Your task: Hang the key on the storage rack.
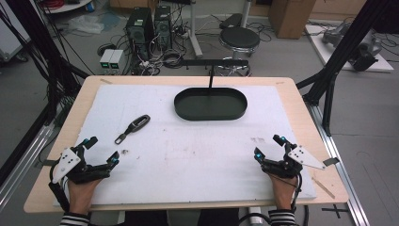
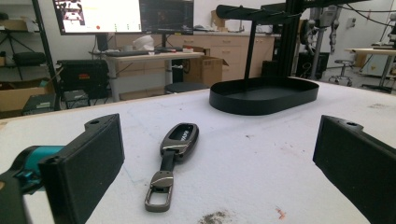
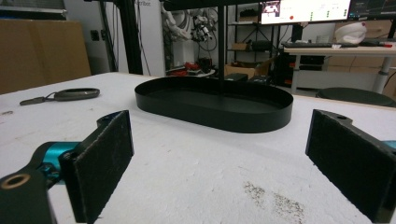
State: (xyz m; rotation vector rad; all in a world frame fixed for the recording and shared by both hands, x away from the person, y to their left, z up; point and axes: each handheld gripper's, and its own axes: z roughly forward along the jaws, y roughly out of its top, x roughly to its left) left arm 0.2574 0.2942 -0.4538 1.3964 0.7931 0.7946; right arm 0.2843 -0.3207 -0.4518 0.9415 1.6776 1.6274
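On the white mat (image 1: 188,155) that covers the table, a black oval tray (image 1: 210,104) sits toward the far edge, and everything else can be placed from it. A thin black stand (image 1: 211,70) rises from the tray's far side with a crossbar on top. The key fob (image 1: 134,128) lies flat on the mat, near the tray's left end and a little closer to the person, apart from the tray; its dark body points toward the tray and its metal clip (image 2: 158,191) points back toward the person. In the left gripper view the key fob (image 2: 173,156) lies just ahead of the jaws, between them but farther out, touched by neither. The left gripper (image 1: 100,149) rests at the near left corner of the mat, well away from the tray, with its jaws spread wide and nothing between them. The right gripper (image 1: 268,147) rests at the near right corner, also well away from the tray, jaws spread and empty. In the right gripper view the tray (image 3: 215,105) lies straight ahead beyond the jaws, and the key fob (image 3: 60,95) shows far off to the tray's left. Both hands hold their grippers low over the mat, striped sleeves at the near edge.
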